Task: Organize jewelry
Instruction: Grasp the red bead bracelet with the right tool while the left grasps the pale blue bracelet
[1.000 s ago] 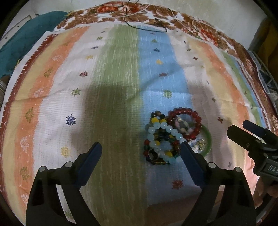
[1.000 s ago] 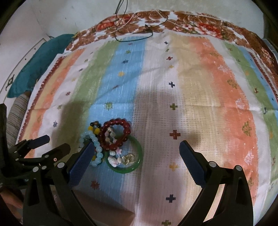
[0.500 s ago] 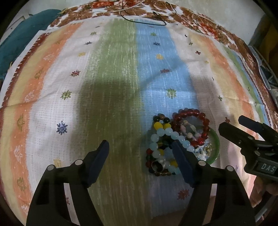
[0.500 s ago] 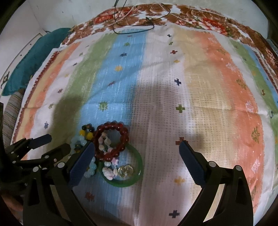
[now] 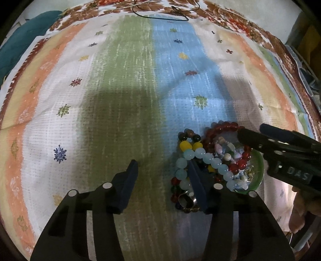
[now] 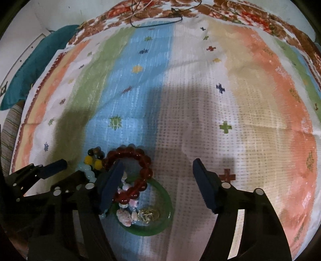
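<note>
A heap of jewelry lies on the striped cloth (image 5: 120,80). It holds a pale blue bead bracelet (image 5: 208,158), a dark red bead bracelet (image 6: 138,158), a green bangle (image 6: 166,216), a multicolour bead bracelet (image 5: 186,140), a shell bracelet (image 6: 124,214), a gold charm (image 6: 148,214) and a metal ring (image 5: 185,199). My left gripper (image 5: 163,166) is open, its right finger over the blue beads. My right gripper (image 6: 158,166) is open, its left finger inside the red bracelet's loop. Both hold nothing.
A black cord (image 5: 164,14) lies at the cloth's far floral border. A teal cushion (image 6: 34,66) sits off the cloth at the far left. A wire rack (image 5: 307,68) stands at the right edge. The cloth (image 6: 240,100) stretches right of the heap.
Both grippers have moved down and in toward the jewelry heap and narrowed somewhat. The left's right finger now overlaps the blue beads, the right's left finger the red bracelet.
</note>
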Available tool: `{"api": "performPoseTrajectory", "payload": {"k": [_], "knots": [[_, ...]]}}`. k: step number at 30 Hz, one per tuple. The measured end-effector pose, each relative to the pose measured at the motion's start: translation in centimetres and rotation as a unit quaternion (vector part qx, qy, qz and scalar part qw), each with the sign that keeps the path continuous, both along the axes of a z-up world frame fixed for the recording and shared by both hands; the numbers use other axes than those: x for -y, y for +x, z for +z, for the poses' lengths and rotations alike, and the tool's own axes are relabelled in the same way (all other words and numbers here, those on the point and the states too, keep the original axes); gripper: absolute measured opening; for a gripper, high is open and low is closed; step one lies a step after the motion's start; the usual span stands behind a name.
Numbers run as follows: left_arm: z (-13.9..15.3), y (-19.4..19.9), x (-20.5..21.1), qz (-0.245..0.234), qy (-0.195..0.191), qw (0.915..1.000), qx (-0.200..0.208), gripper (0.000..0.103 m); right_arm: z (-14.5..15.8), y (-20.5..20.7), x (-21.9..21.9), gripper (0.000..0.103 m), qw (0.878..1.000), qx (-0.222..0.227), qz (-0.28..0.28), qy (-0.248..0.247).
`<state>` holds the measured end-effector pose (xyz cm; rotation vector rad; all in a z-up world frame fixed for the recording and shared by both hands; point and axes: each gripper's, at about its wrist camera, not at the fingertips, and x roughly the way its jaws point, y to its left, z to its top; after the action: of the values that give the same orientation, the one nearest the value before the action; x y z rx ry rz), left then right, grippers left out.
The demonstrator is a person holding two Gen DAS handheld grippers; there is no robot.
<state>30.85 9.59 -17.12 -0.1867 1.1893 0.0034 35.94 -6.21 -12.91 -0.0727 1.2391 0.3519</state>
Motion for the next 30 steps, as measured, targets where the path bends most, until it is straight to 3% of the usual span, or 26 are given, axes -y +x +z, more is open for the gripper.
{"api": "performPoseTrajectory", "payload": {"k": [4,6,7,11,30], "knots": [[-0.2,0.1,0.1,-0.004,-0.012,0.9999,-0.002,0.033,-0.4,0.3,-0.2,0.057,1.0,0.002,0.003,-0.005],[-0.2,0.2,0.4,-0.01,-0.013,0.9999,-0.002,0.023,-0.5,0.4,-0.3,0.041,1.0,0.0,0.007,-0.002],[-0.2,0.2,0.5,-0.012,-0.015,0.9998,-0.003,0.014,-0.5,0.4,-0.4,0.038,1.0,-0.002,0.009,-0.001],[-0.3,0.2,0.6,-0.007,-0.014,0.9999,-0.005,0.011,-0.7,0.2,-0.7,0.015,1.0,-0.011,0.023,0.012],[5.5,-2.2,1.3,-0.007,-0.015,0.9989,0.045,0.011,4.8,-3.4,-0.6,0.014,0.996,0.06,0.056,-0.023]]}}
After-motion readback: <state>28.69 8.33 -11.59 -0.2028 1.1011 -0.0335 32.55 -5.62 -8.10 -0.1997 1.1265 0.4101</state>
